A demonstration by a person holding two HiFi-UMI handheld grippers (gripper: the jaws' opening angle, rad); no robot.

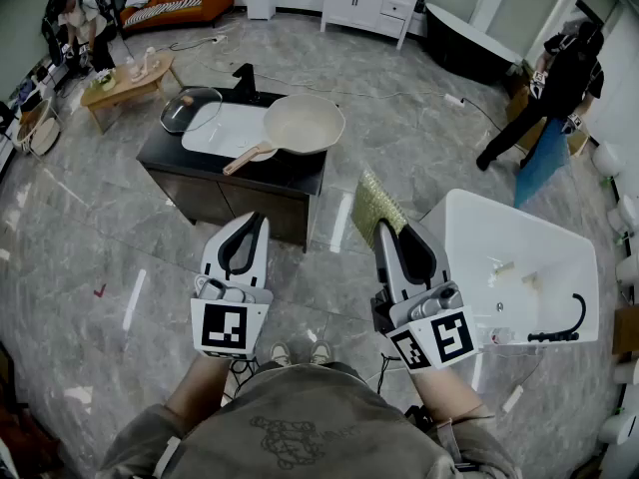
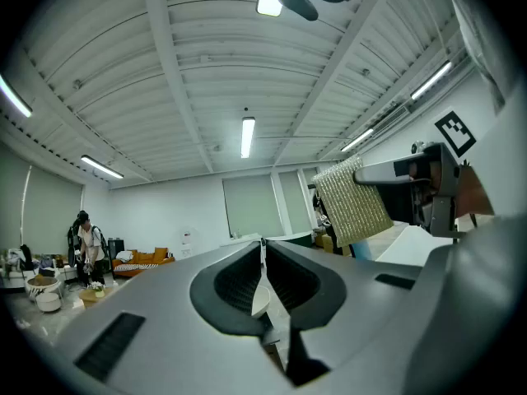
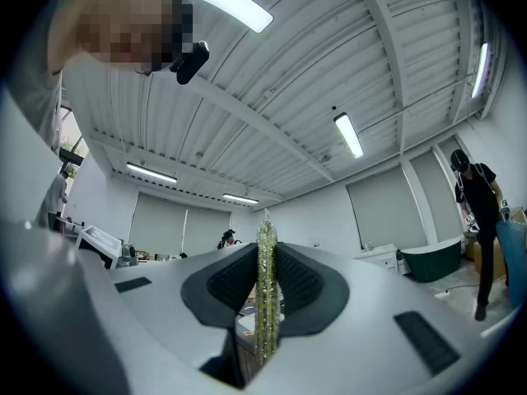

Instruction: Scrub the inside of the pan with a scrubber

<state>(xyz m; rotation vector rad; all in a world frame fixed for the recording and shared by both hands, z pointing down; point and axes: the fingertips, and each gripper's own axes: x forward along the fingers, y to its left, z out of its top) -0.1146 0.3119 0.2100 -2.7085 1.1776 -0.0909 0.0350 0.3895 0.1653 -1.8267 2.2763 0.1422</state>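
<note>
None of the scrubbing looks started: the right gripper (image 1: 383,228) clamps the scrubber (image 1: 373,203), the left gripper (image 1: 258,218) is closed and empty, both well short of the pan (image 1: 305,123) on the far dark counter (image 1: 290,173).

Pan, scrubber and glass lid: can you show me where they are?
pan (image 1: 305,123), head view, middle of its cream inside.
scrubber (image 1: 371,206), head view, its flat yellow-green face.
glass lid (image 1: 192,111), head view, its clear middle.
</note>
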